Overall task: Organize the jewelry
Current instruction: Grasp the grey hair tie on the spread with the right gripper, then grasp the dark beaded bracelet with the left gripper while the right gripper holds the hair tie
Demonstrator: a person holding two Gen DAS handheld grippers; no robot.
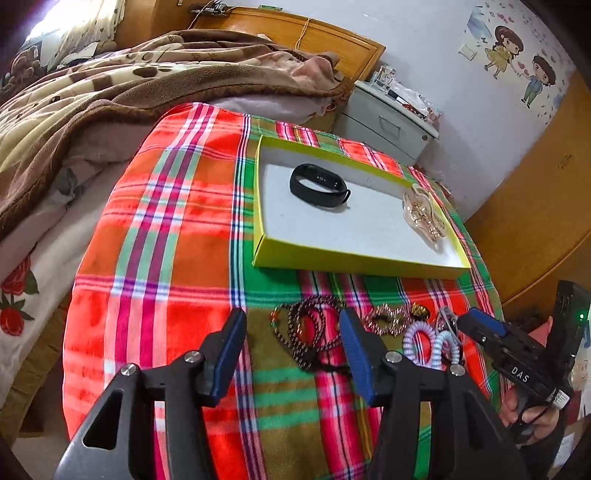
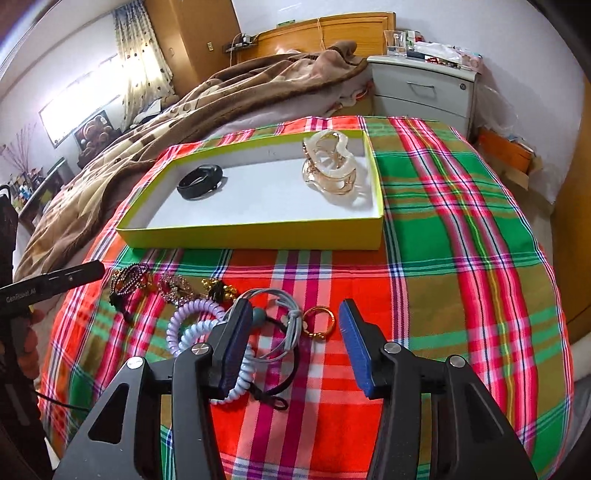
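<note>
Both grippers tilt down over jewelry pile: left gripper [image 1: 291, 347] wide, empty; right gripper [image 2: 293, 341] wide, empty.

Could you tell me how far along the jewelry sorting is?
Done: the black band and hair claw lie in the yellow box. In hand: nothing; the left gripper and right gripper are open. Left: the beaded bracelets, coil ties and gold ring on the cloth.

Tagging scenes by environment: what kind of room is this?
Almost certainly a home bedroom. A bed with a brown blanket and wooden headboard sits behind the plaid cloth, next to a grey bedside drawer unit. A cartoon wall sticker also suggests a lived-in home rather than a lab.
</note>
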